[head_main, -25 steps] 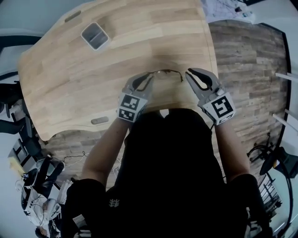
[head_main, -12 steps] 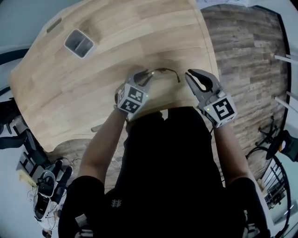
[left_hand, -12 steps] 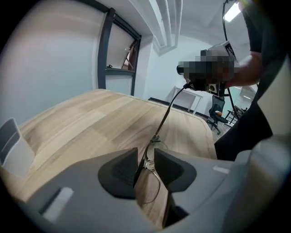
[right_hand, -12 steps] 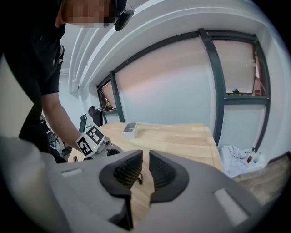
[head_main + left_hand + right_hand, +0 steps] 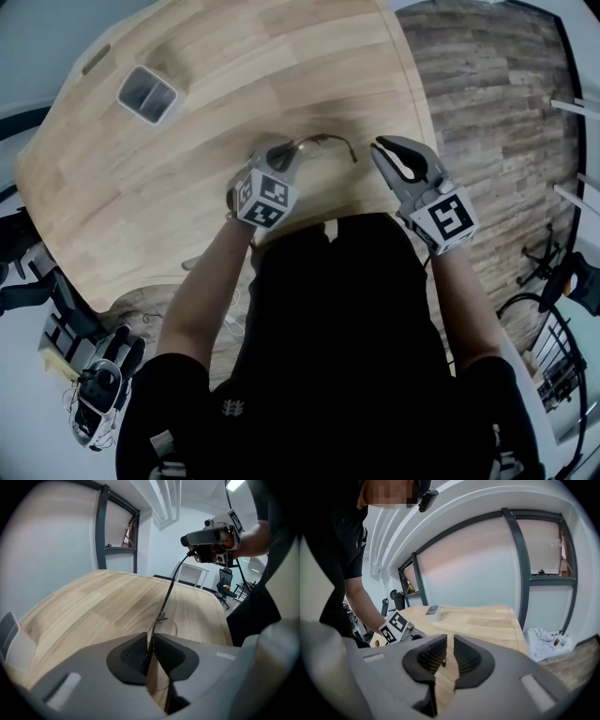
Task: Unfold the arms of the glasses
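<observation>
Comparing with the head view a second ago: finding the left gripper (image 5: 284, 155) lower over the table (image 5: 206, 141), tipped more steeply and rolled. Catching its jaws just closing in, now clamping a thin dark wire of the glasses (image 5: 161, 617) between the pads. Finding the right gripper (image 5: 378, 157) nearly unmoved, jaws pinched narrow around a small dark tip, apparently gripping the other end of the glasses.

Locating the glasses strung between the two grippers, at the centre of the head view near the table's front edge. Tracing them in the left gripper view from the jaws at lower centre up to the right gripper at upper right.

Flagging risks:
- bending or kinking the thin wire by pulling the grippers apart off the hinge line
- slipping out of the pads, given so little metal in either grip
- dragging a lens across the wood by lowering further
- twisting the frame instead of swinging an arm

Failing to make out:
- the hinges
- the part pinched by each gripper, arm or frame
- the folded or open state of the arms
- any contact between lens and table

Losing the near table edge behind the person's dark torso. Leaving aside the grey bin (image 5: 147, 94), upper left, well apart.
</observation>
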A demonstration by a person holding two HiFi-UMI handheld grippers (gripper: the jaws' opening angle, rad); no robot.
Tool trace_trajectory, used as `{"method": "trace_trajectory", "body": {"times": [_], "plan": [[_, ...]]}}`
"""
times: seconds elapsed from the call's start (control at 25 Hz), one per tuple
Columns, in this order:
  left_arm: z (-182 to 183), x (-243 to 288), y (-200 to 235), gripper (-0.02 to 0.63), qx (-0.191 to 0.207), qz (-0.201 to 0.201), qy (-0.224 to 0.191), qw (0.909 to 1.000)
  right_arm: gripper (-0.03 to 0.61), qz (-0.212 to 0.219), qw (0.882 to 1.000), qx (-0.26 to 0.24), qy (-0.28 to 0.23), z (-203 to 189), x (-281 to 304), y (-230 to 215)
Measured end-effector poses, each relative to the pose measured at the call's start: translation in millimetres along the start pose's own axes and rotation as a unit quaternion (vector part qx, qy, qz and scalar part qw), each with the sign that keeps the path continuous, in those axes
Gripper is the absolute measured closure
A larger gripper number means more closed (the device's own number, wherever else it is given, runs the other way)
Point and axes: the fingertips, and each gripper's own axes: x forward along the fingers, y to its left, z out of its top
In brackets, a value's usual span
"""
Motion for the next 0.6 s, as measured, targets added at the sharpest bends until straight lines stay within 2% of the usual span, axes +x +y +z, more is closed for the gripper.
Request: {"method": "trace_trajectory", "body": {"times": [0.2,0.6], "plan": [[-5,4,-2,0.577,0.001,-0.001,0.014,0.9999,0.532,-0.001,1.0,0.0,-0.002,1,-1,-2],[10,-15,-6,0.58,-0.001,0.013,-0.024,0.9996,0.532,0.006,1.0,-0.007,-0.009,9,-2,6]]}}
